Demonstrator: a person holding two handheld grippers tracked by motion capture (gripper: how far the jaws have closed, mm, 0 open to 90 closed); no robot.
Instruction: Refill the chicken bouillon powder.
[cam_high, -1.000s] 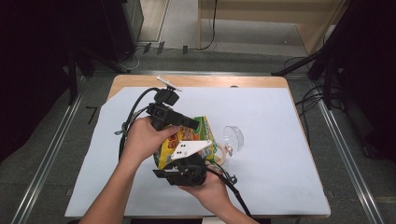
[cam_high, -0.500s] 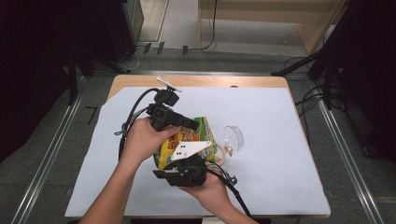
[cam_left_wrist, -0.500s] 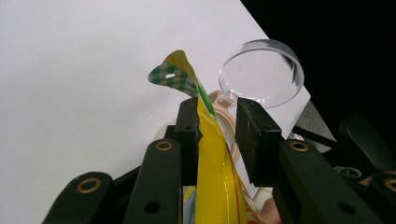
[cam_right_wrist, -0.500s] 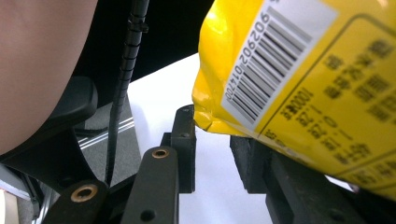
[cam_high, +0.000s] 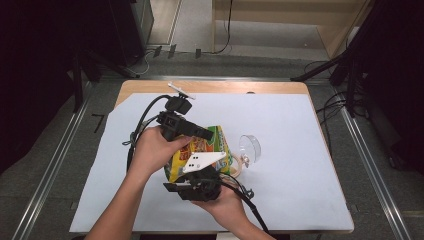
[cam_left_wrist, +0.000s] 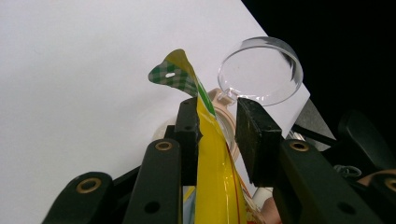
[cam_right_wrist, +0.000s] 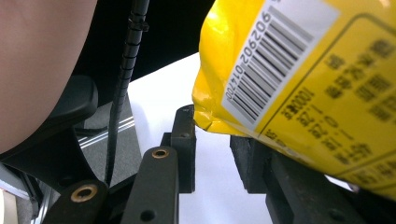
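A yellow and green snack bag (cam_high: 212, 142) is held above the white sheet between my two grippers. My left gripper (cam_high: 207, 136) reaches in from the left. In the left gripper view the bag's thin sealed edge (cam_left_wrist: 210, 163) runs between that gripper's (cam_left_wrist: 217, 121) jaws, lying against one pad with a clear gap to the other. My right gripper (cam_high: 200, 170) comes up from below under its white plate. In the right gripper view a lower corner of the bag (cam_right_wrist: 299, 79), barcode side showing, sits wedged between its (cam_right_wrist: 212, 128) pads.
A clear round lid (cam_high: 249, 148) hinged to a beige-rimmed jar lies just right of the bag, also seen past the left jaws as the lid (cam_left_wrist: 261, 70). The white sheet (cam_high: 300, 165) covers the wooden table. Black cables trail from both grippers.
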